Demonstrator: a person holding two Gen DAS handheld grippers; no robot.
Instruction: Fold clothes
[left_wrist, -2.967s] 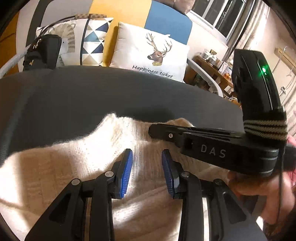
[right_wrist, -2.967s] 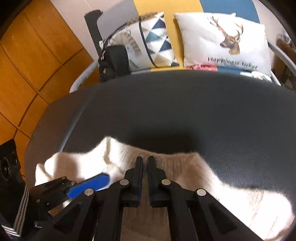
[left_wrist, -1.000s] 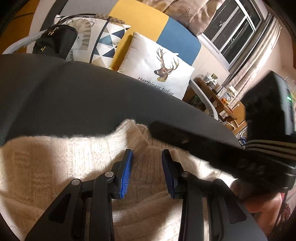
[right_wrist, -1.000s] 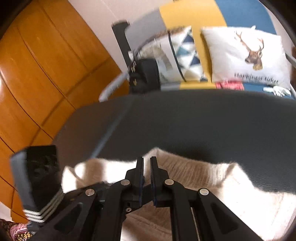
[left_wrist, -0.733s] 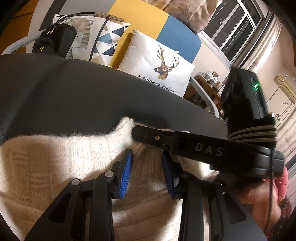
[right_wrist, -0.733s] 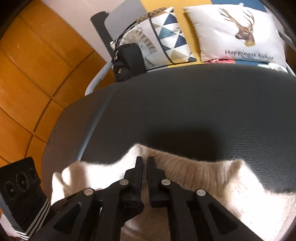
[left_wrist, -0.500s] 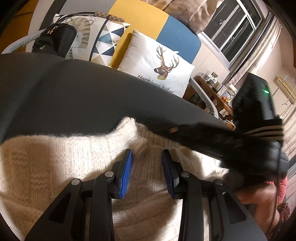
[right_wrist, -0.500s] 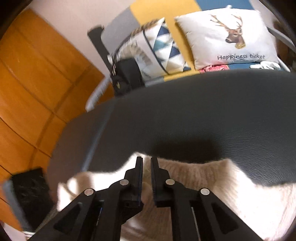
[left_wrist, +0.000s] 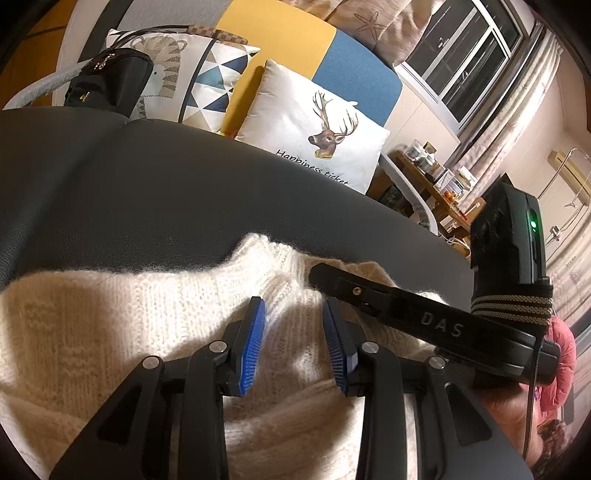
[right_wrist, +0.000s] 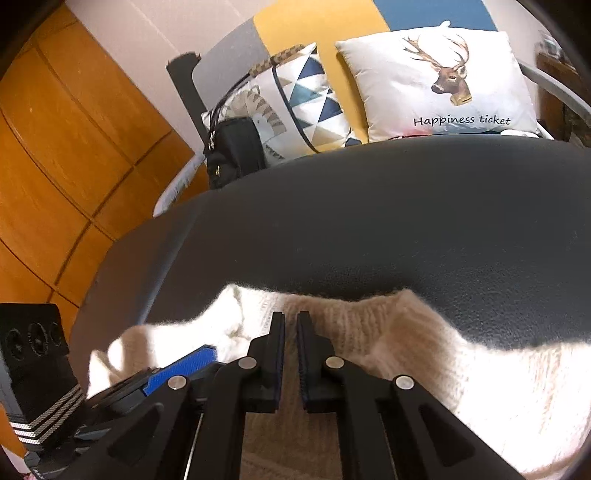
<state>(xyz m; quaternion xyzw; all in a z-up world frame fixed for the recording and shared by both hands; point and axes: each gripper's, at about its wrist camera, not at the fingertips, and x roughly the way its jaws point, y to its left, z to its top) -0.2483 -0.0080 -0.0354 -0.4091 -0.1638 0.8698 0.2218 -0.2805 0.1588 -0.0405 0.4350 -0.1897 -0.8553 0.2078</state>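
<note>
Cream knit sweater (left_wrist: 122, 325) lies on the dark table (left_wrist: 155, 199), at 6 o'clock in both views. Left gripper (left_wrist: 293, 345) spread over the knit; right gripper (right_wrist: 290, 356) closing, jaws narrowly apart above it.

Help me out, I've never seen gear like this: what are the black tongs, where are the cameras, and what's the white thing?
There is no robot here. A person holds a tool in each hand. Each tool has two fingers that pinch and a wide-angle camera looking along them. One picture comes from the left gripper, whose blue-padded fingers stand apart over a cream knitted sweater. The other comes from the right gripper, whose fingers are closing to a narrow slit at the sweater's edge. I cannot tell whether any knit is pinched there. The sweater lies on a dark surface. Behind it are a deer pillow and a black bag. Each tool also shows in the other's picture.
</note>
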